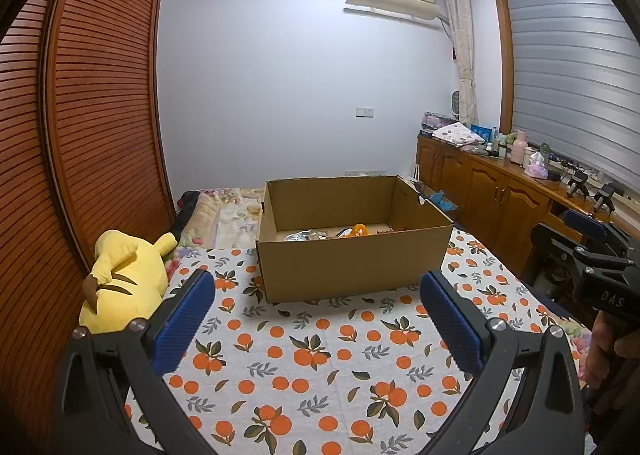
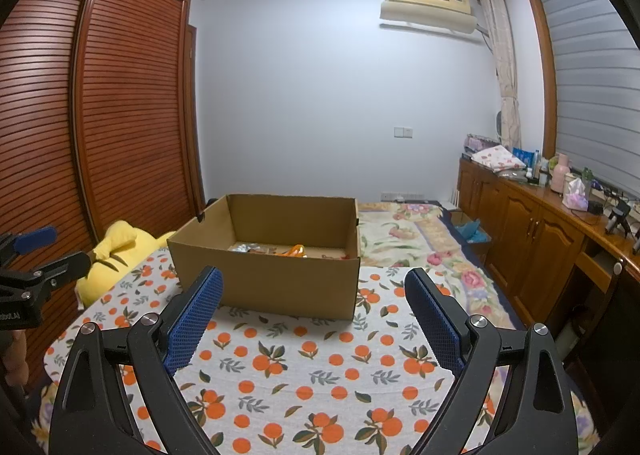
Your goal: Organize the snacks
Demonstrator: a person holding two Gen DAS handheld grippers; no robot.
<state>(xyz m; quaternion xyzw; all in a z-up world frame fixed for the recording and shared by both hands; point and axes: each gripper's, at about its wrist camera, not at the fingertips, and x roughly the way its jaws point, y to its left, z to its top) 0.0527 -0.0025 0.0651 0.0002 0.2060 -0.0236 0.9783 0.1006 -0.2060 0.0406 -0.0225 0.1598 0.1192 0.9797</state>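
Note:
An open cardboard box stands on the orange-print cloth ahead of both grippers; it also shows in the right wrist view. Several snack packets lie on its floor, one orange, one silvery; they show in the right wrist view too. My left gripper is open and empty, held above the cloth in front of the box. My right gripper is open and empty, also short of the box. The right gripper body shows at the right edge of the left wrist view.
A yellow plush toy lies left of the box beside the louvred wardrobe. A wooden cabinet with clutter on top runs along the right. A floral quilt covers the bed to the right of the box.

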